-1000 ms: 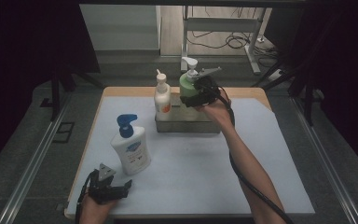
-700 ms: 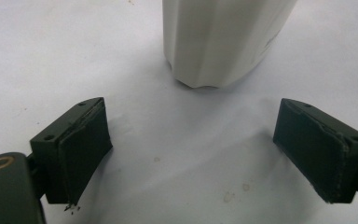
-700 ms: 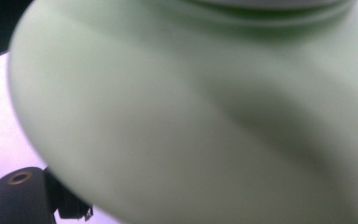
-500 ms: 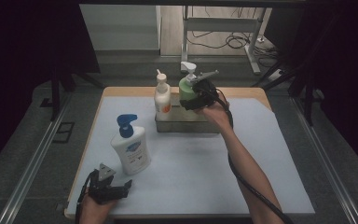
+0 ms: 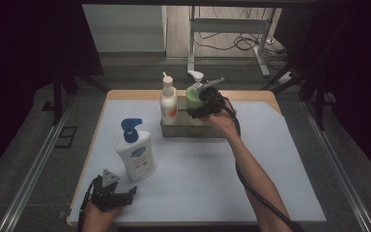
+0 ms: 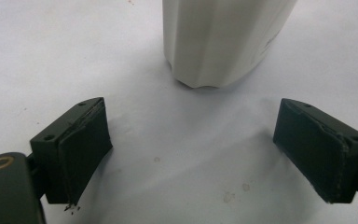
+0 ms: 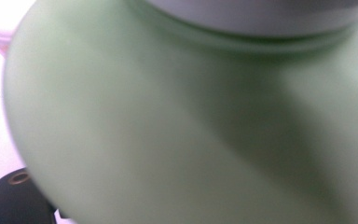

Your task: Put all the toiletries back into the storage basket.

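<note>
Two hand-held grippers: the right [image 5: 200, 104] is seen clamped on the green bottle [image 7: 191, 130]; the left [image 6: 193, 149] is shown agape, empty, near the desk's [image 5: 212, 188] front-left corner

Dim room; grey floor [image 5: 38, 159], metal stand [image 5: 222, 29], cables [image 5: 241, 43] behind the table [image 5: 251, 95].

light: my table's white mat [image 5: 193, 179] lit evenly from above, surroundings nearly black | shadows: soft, short, under my left jaws | focus: high view slightly soft; left gripper view sharp | blur: green bottle [image 7: 177, 140] fully out of focus, pressed against my right lens
</note>
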### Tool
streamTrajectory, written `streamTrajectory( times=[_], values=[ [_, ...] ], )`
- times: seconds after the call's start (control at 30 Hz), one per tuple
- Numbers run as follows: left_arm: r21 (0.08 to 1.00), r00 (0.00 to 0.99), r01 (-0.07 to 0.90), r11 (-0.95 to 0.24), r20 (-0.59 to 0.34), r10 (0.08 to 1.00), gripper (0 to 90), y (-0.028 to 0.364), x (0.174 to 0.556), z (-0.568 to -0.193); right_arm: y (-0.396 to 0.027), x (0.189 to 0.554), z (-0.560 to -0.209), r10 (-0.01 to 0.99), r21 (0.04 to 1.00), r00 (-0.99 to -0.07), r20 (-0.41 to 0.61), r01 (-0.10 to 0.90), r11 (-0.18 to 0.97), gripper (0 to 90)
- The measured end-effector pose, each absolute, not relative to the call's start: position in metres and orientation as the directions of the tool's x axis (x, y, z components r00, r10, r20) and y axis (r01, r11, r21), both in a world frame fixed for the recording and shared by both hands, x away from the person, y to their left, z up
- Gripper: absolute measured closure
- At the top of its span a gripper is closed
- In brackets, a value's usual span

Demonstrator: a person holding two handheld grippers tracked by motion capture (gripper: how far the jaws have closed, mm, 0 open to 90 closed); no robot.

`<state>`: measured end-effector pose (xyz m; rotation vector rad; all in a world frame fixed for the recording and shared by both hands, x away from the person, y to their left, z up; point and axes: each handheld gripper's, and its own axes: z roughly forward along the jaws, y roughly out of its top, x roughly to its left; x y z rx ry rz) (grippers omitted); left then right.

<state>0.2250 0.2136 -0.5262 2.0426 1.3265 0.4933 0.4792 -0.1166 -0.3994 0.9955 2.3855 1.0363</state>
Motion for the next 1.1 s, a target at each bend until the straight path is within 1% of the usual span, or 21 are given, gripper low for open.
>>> streamTrajectory(
  times=[0.37, 0.73, 0.87, 0.93, 1.1],
  values=[
    [0.691, 0.419, 0.666, -0.282, -0.033, 0.908, 10.2, 0.214, 0.225, -0.526, -0.114, 0.481, -0.413, 0.717, 0.721, -0.696, -0.036, 0.479, 0.501, 12.4],
    [0.691, 0.418, 0.665, -0.282, -0.032, 0.908, 10.2, 0.214, 0.225, -0.526, -0.118, 0.484, -0.418, 0.718, 0.747, -0.696, -0.005, 0.475, 0.465, 11.2],
    [0.691, 0.419, 0.665, -0.282, -0.032, 0.908, 10.2, 0.214, 0.225, -0.526, -0.122, 0.484, -0.419, 0.721, 0.756, -0.693, 0.014, 0.480, 0.446, 10.6],
    [0.691, 0.418, 0.665, -0.282, -0.032, 0.908, 10.2, 0.214, 0.225, -0.526, -0.123, 0.482, -0.417, 0.715, 0.762, -0.699, 0.014, 0.471, 0.445, 8.3],
    [0.692, 0.418, 0.665, -0.282, -0.032, 0.908, 10.2, 0.213, 0.225, -0.526, -0.126, 0.476, -0.408, 0.709, 0.769, -0.705, -0.015, 0.445, 0.459, 7.2]
  ],
)
